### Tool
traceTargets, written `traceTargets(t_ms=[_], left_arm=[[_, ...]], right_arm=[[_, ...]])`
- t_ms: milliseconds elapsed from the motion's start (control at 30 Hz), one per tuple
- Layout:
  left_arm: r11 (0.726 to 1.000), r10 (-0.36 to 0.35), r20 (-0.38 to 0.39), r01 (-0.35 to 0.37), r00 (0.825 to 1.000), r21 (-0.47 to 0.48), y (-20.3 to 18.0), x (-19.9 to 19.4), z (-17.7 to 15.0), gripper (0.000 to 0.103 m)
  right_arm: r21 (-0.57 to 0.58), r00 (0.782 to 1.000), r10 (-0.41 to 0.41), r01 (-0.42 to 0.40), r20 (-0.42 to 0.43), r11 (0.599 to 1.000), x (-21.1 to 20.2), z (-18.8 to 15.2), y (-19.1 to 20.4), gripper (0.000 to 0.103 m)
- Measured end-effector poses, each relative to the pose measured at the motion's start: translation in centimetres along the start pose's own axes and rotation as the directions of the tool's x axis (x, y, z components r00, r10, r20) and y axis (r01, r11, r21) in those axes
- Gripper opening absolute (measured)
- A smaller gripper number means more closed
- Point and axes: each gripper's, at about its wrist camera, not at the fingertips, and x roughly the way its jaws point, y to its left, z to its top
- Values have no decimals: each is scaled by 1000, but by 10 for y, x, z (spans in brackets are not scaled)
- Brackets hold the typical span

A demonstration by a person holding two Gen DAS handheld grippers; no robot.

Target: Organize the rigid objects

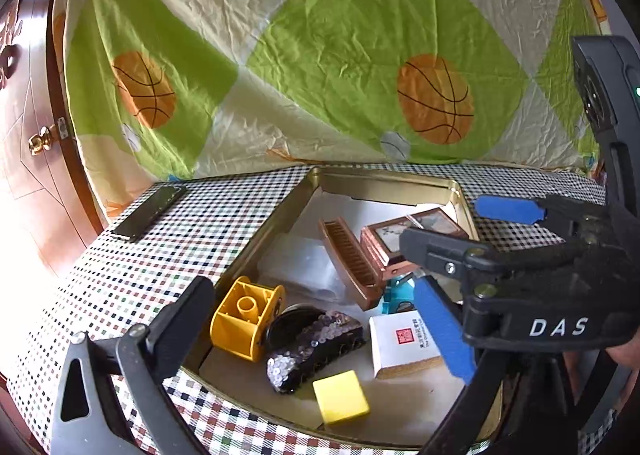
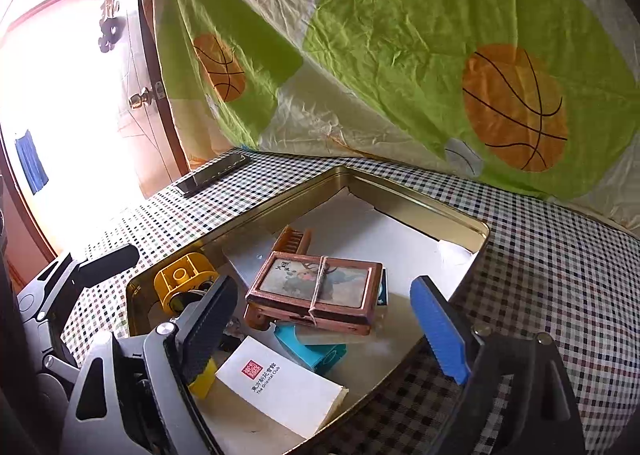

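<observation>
Both grippers, left (image 1: pixel 316 319) and right (image 2: pixel 320 319), wide apart over the gold tin (image 2: pixel 420 191), gripping nothing. Inside: framed picture (image 2: pixel 316 287), white box (image 2: pixel 280 387), yellow block (image 1: pixel 341 397).

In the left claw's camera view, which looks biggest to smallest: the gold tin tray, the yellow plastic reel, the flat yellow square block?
1. Gold tin tray
2. Yellow plastic reel
3. Flat yellow square block, though it lies nearer the camera, so that gap is unsure.
</observation>
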Motion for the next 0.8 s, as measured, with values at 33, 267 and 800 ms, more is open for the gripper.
traceTargets(t_ms=[33, 267, 800], left_arm=[[1000, 6, 3, -6, 1000, -1, 1, -1, 0, 103], [998, 61, 4, -61, 998, -12, 7, -5, 3, 103], [983, 105, 73, -92, 992, -157, 49, -45, 18, 103]], right_arm=[[-3, 1000, -12, 12, 13, 1000, -3, 0, 0, 96], [13, 995, -75, 74, 67, 997, -20, 1, -6, 100], [-12, 982, -81, 84, 172, 996, -67, 12, 14, 102]])
